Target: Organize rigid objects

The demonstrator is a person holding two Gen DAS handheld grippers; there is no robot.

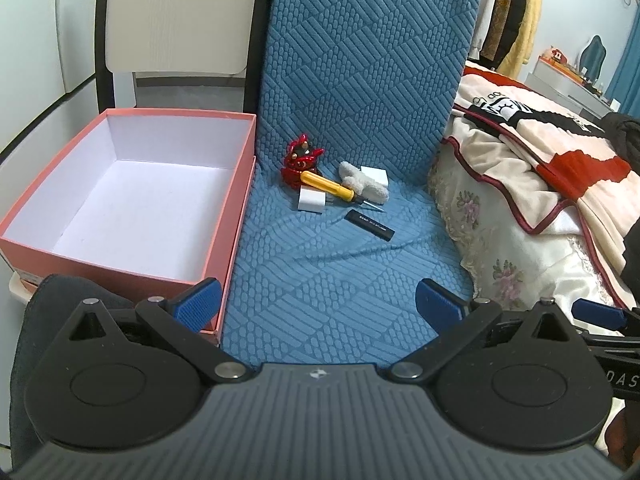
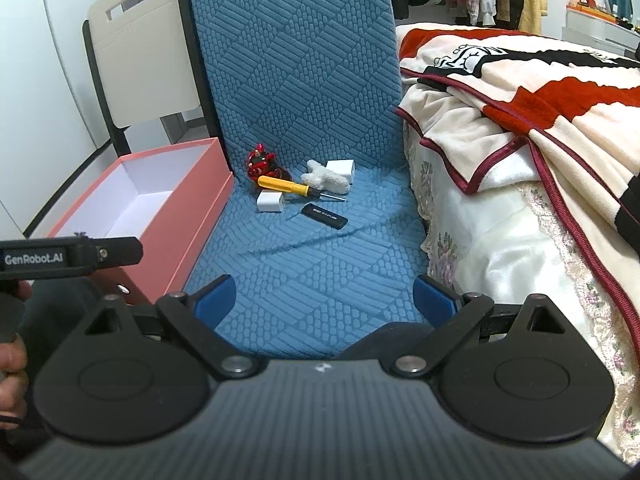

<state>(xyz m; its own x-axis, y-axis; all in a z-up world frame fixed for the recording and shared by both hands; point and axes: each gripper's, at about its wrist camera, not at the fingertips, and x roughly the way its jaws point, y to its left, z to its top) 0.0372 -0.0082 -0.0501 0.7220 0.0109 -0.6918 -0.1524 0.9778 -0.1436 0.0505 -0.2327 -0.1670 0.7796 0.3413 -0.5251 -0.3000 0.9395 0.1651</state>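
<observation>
A pink box (image 1: 224, 216) (image 2: 188, 224) with a white inside stands open on the left. On the blue chair seat (image 1: 320, 272) (image 2: 304, 264) lie a red figurine (image 1: 299, 160) (image 2: 262, 165), a yellow screwdriver (image 1: 326, 186) (image 2: 285, 187), two white cube chargers (image 1: 312, 199) (image 1: 375, 176) (image 2: 270, 201) (image 2: 342, 169), a white fluffy toy (image 1: 362, 183) (image 2: 324, 178) and a black stick (image 1: 371, 225) (image 2: 325, 216). My left gripper (image 1: 318, 308) and right gripper (image 2: 324, 300) both hang open and hold nothing, well short of the pile.
A bed with a cream and red blanket (image 1: 540, 168) (image 2: 520, 120) crowds the chair's right side. A beige chair back (image 1: 176, 16) rises behind the box. The other gripper's body (image 2: 68, 258) shows at the left, held by a hand (image 2: 12, 352).
</observation>
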